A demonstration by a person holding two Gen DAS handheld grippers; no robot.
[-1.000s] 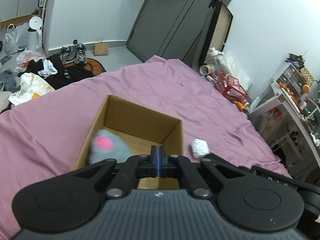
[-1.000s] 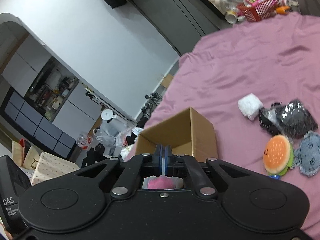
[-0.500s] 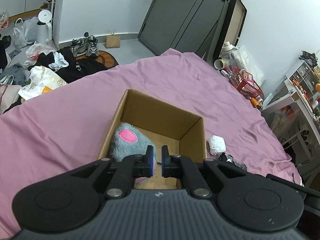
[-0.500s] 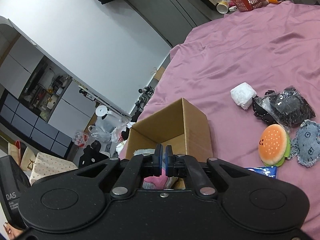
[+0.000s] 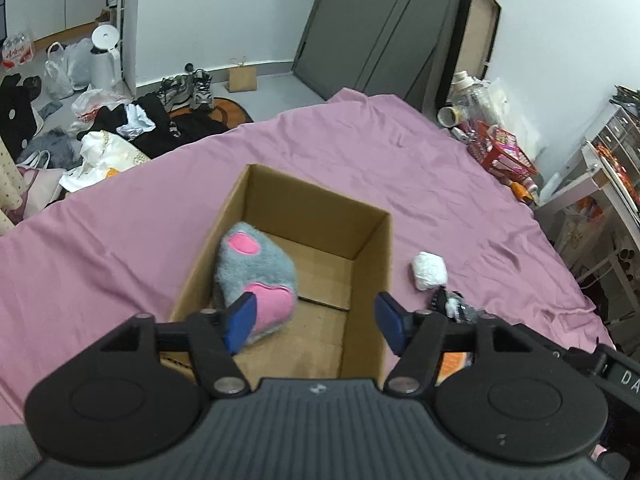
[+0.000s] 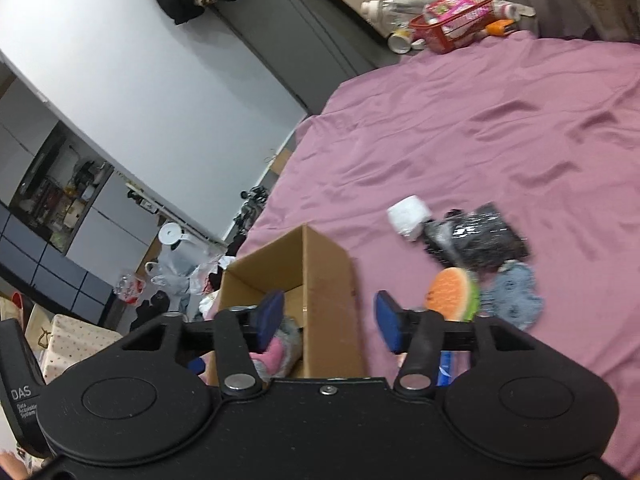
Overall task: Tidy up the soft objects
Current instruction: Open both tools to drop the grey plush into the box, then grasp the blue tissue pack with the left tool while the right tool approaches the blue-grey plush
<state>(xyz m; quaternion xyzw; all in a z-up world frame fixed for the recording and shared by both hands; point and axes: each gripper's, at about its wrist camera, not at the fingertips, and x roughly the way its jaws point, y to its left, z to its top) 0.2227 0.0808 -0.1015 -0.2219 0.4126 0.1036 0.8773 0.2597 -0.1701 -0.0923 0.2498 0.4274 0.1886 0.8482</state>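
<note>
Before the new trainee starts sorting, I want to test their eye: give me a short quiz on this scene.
1. True or false: the box is empty.
2. Which lies nearest the box on the bed: A) white bundle, B) burger plush, C) grey plush?
3. Fill in: both the left tool and the right tool are ____.

Key: 1 false, a grey-and-pink plush lies inside; 2 A; 3 open.
</note>
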